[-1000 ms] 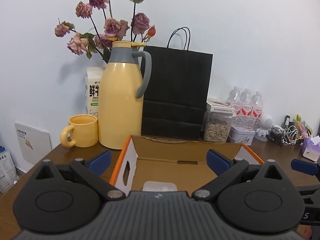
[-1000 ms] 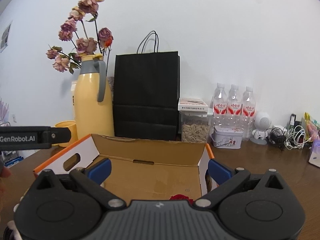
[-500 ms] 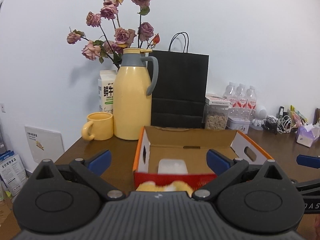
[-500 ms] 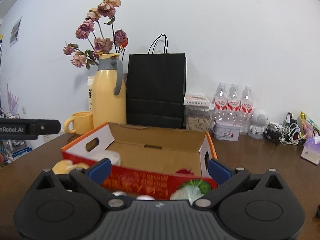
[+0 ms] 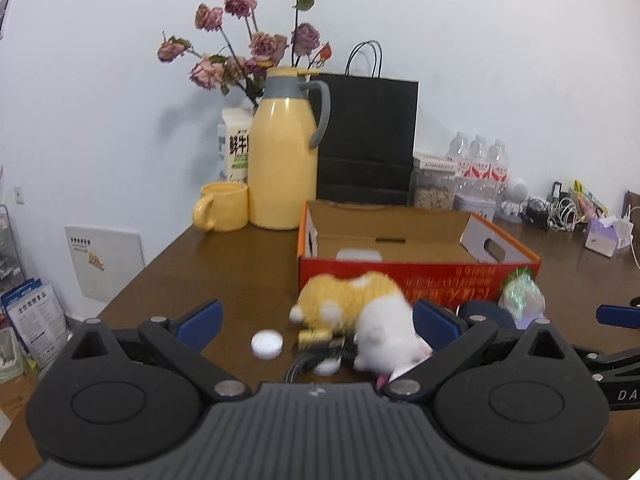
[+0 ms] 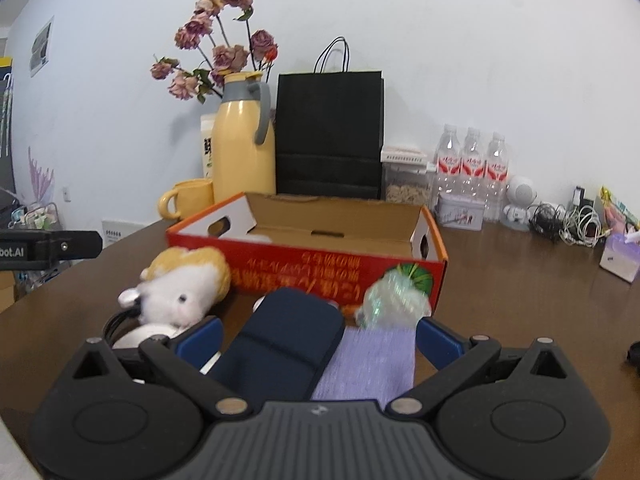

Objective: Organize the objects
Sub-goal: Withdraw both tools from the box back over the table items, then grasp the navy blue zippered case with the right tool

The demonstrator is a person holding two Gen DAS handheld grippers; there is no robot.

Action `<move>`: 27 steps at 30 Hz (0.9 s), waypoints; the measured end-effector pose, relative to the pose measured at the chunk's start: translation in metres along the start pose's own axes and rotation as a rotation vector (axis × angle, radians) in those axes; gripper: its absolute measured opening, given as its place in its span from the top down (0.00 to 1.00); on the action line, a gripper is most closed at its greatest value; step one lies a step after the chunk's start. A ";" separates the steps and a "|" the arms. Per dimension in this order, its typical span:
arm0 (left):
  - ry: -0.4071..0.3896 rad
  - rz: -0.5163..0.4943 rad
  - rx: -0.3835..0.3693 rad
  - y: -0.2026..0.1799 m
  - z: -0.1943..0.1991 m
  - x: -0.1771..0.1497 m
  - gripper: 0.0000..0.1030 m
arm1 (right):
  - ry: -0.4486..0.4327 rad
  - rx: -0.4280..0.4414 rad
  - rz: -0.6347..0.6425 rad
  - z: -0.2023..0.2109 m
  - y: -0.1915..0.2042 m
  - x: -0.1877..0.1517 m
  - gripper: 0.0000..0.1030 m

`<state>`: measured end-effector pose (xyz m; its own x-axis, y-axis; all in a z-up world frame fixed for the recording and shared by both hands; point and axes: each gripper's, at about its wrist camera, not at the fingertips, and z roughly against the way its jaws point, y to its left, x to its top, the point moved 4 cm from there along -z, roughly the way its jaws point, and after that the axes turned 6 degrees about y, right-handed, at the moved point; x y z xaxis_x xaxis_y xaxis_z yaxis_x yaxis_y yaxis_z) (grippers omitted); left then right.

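Observation:
An open red cardboard box (image 5: 416,276) (image 6: 320,268) stands mid-table with a pale item inside. In front of it lie a yellow-and-white plush toy (image 5: 360,312) (image 6: 184,284), a white cap (image 5: 267,344), a navy pouch (image 6: 284,340), a lilac cloth (image 6: 372,360) and a shiny wrapped ball (image 6: 394,300) (image 5: 522,298). My left gripper (image 5: 316,324) is open, held back from the box with the plush between its fingers' line of sight. Hovering over the pouch and cloth, my right gripper (image 6: 318,336) is open too.
Behind the box stand a yellow thermos (image 5: 282,160), a yellow mug (image 5: 222,206), a milk carton (image 5: 236,148), a black paper bag (image 5: 368,140), a seed jar, water bottles (image 6: 472,168) and dried roses. Cables (image 6: 568,224) and a tissue pack (image 5: 604,234) lie at the right.
Both grippers have pulled back and up from the box. The plush, cap, pouch, cloth and wrapped ball in front of the box have come into view.

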<state>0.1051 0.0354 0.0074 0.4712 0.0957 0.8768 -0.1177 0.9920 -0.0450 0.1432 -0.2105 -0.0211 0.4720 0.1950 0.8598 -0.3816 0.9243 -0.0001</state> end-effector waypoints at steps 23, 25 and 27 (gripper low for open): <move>0.072 0.054 0.019 0.017 0.013 -0.042 0.00 | 0.113 0.042 0.001 -0.007 0.024 -0.025 0.00; 0.069 0.061 0.033 0.017 0.012 -0.042 0.00 | 0.125 0.044 -0.016 -0.015 0.024 -0.021 0.00; 0.062 0.062 0.042 0.018 0.013 -0.042 0.00 | 0.141 0.045 -0.045 -0.024 0.022 -0.017 0.00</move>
<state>0.0720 0.0484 -0.0241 0.5154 0.1628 0.8414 -0.1841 0.9799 -0.0768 0.1461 -0.1854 -0.0483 0.5949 0.2009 0.7783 -0.3913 0.9182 0.0621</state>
